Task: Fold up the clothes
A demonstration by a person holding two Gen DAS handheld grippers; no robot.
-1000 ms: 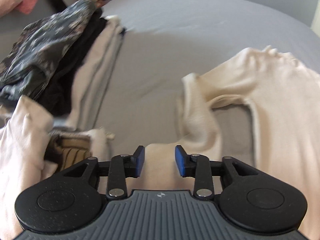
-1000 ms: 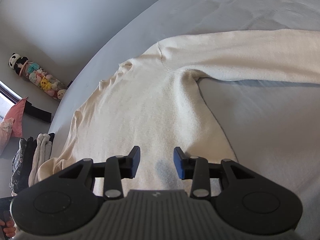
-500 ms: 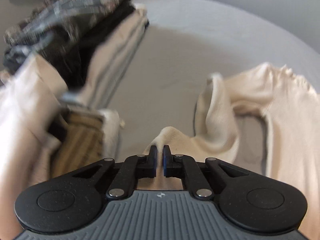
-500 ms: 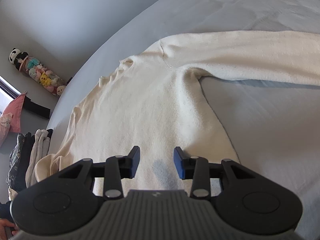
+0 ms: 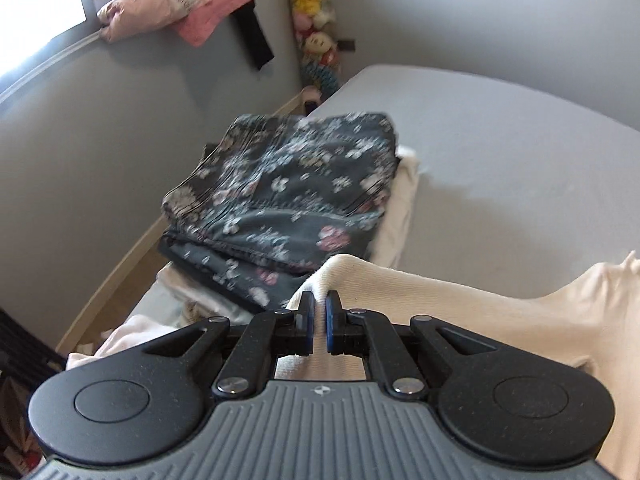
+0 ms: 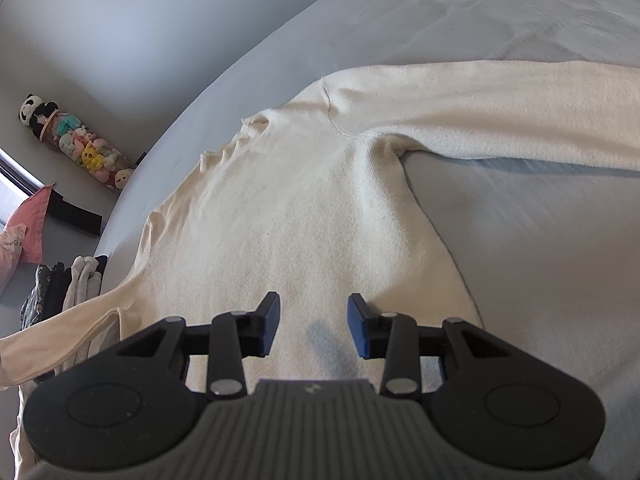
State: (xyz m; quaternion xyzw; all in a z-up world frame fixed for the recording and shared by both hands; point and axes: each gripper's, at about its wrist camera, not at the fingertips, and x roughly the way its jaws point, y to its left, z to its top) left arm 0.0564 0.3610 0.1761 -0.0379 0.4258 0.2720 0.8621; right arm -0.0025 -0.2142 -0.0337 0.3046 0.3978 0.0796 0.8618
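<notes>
On the grey bed [image 6: 520, 20], the cream sweater [image 6: 300, 208] lies spread flat, body toward you, one sleeve [image 6: 500, 108] stretched out to the right of the right-wrist view, neckline at the far edge. Your left gripper [image 5: 319, 312] is pinched tight on the other sleeve's cuff [image 5: 332, 270]; the blue pads are nearly touching w/ the knit bunched between them, and the fabric runs off taut to the right, lifted clear of the bed. Your right gripper [image 6: 314, 324] hangs over the sweater's lower body w/ jaws partway apart, nothing between them; its shadow falls on the knit just below. Beyond the left gripper: a folded stack w/ a dark floral garment [image 5: 296, 192] on top, pale items beneath. Bkgd: pink cushion [image 5: 184, 8] on the window ledge, a column of plush toys [image 6: 80, 148] in the room corner.
</notes>
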